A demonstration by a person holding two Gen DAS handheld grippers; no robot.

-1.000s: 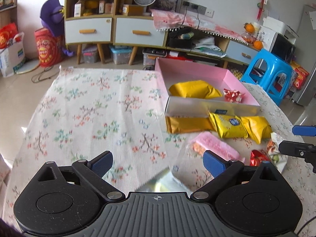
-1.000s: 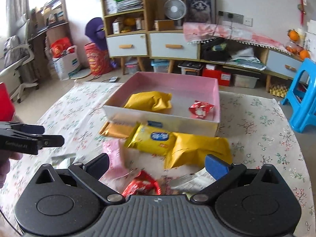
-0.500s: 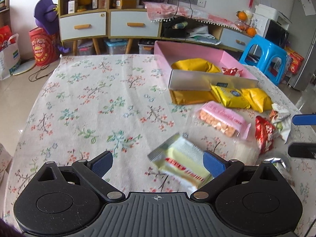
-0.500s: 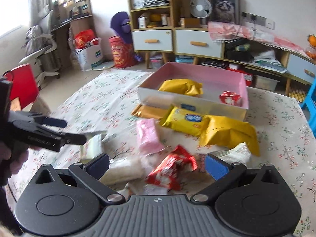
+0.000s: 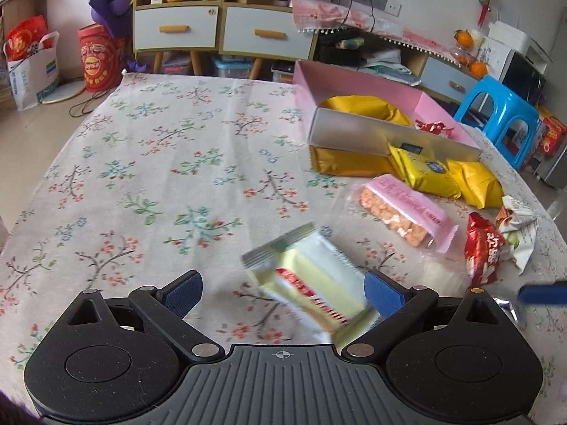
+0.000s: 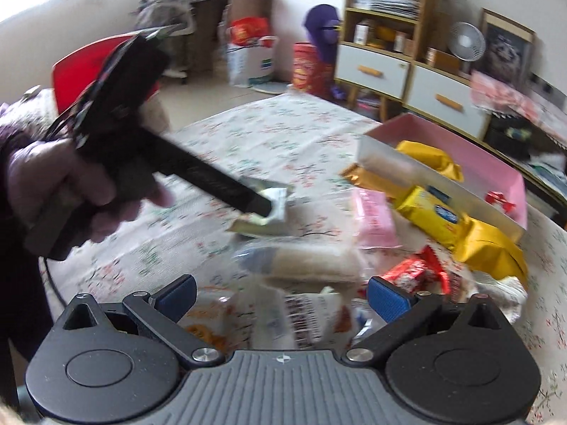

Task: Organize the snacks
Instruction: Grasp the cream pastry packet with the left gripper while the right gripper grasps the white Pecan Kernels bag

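My left gripper point(image 5: 283, 295) is open just above the floral tablecloth point(image 5: 159, 177). A pale yellow wafer packet point(image 5: 308, 279) lies between its fingers, close to the right one. The pink box point(image 5: 354, 81) stands beyond, holding a yellow packet point(image 5: 361, 106) and a red candy point(image 5: 434, 127). Against its front wall lie a gold packet point(image 5: 347, 161) and two yellow packets point(image 5: 425, 173). My right gripper point(image 6: 283, 297) is open over a heap of clear packets point(image 6: 301, 262) and a barcode wrapper point(image 6: 301, 318), gripping nothing. A hand point(image 6: 71, 177) holds the left gripper in the right wrist view.
A pink cracker packet point(image 5: 400, 212), a red packet point(image 5: 483, 251) and a white-green wrapper point(image 5: 517, 233) lie right of the wafer. The cloth's left half is bare. A blue stool point(image 5: 496, 106) and cabinets point(image 5: 212, 28) stand past the table.
Both grippers have drawn back from the pink box. The wafer packet now lies between the left gripper's fingers. The right wrist view has swung left, bringing the hand and left gripper close.
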